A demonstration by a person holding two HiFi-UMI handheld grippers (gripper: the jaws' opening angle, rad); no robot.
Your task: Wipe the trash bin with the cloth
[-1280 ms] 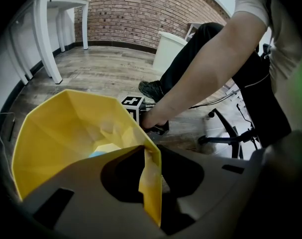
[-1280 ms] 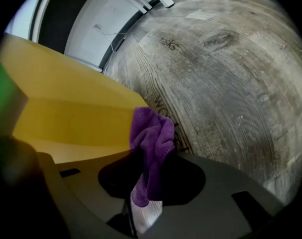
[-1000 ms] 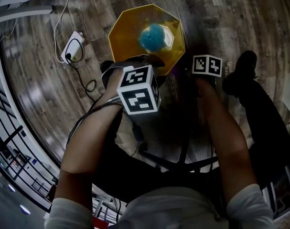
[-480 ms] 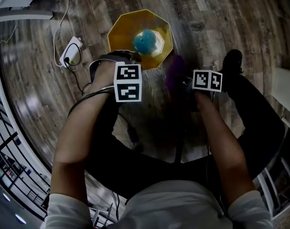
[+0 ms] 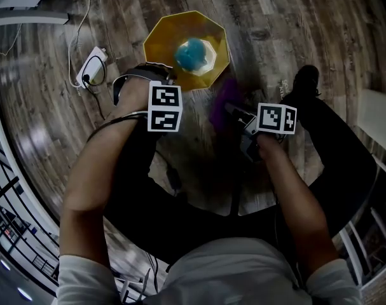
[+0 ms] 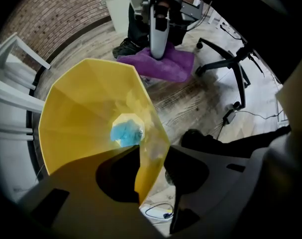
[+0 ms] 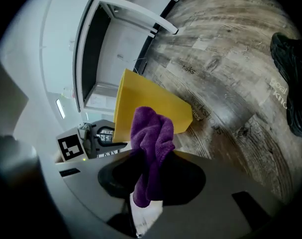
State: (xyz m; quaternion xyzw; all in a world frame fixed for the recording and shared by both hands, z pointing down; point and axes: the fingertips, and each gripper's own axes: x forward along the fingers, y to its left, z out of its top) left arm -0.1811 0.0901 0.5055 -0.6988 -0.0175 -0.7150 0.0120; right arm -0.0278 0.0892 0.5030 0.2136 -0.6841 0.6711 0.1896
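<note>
In your head view, the purple cloth (image 5: 221,100) is only a blurred smear. Your left hand (image 5: 137,89) hides the near rim of the yellow bin (image 5: 180,30). The blue lump (image 5: 194,54) at its bottom is too soft to identify. In your right gripper view, the picture's edge cuts off the black shoe (image 7: 292,78).

Trash bin (image 5: 161,43): yellow plastic, smooth, faint gloss on inner walls.
Cloth (image 7: 151,133): purple, soft fuzzy pile, matt.
Floor (image 5: 294,24): wood-grain planks, weathered look, slight sheen.
Blue wad (image 5: 194,54) in bin: crumpled, matt; material unclear.
</note>
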